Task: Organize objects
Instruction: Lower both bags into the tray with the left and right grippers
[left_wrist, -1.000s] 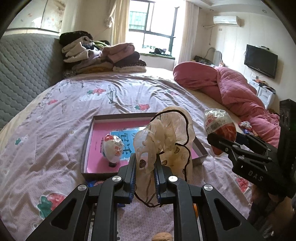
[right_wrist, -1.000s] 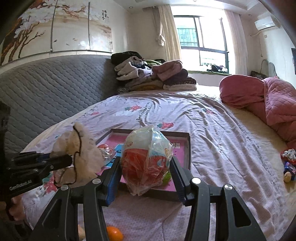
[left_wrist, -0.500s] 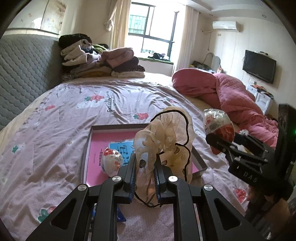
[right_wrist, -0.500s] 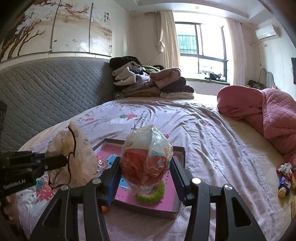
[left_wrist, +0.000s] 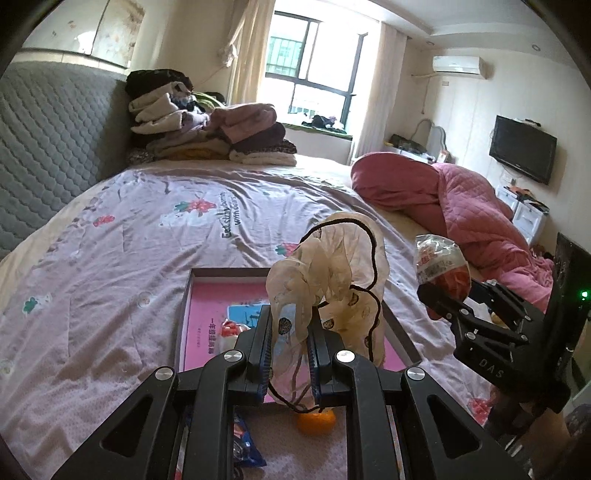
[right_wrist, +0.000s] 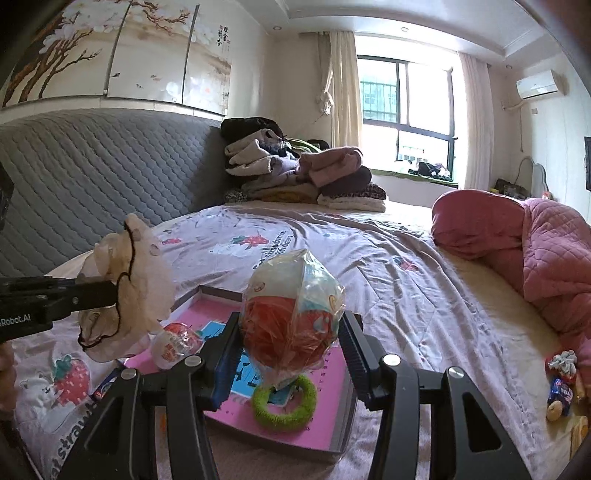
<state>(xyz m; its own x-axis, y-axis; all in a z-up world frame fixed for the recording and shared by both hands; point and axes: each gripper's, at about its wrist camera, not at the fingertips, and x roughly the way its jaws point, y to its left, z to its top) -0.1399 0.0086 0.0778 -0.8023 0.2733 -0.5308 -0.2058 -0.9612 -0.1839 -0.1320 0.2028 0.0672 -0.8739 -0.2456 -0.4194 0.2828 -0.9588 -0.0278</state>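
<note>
A: Tray status?
B: Shallow box tray (right_wrist: 345, 417) with pink floor lies on the bed (right_wrist: 424, 288). Inside: a green fuzzy ring (right_wrist: 284, 400) near the front wall, a small wrapped red-and-white ball (right_wrist: 175, 343) at the left, printed blue sheet underneath.
A: Left tongs?
B: Left tongs (left_wrist: 290, 354) pressed together, pinching a cream cloth with black cord trim (left_wrist: 332, 273), held above the tray's front edge.
A: Right?
B: Right tongs (right_wrist: 291, 354) partway spread, clamping a plastic-wrapped orange ball (right_wrist: 291, 314), held over the tray, above the ring.
A: Loose items?
B: An orange fruit (left_wrist: 316, 422) on the bed just outside the front wall; small trinkets (right_wrist: 561, 384) well apart at right.
</note>
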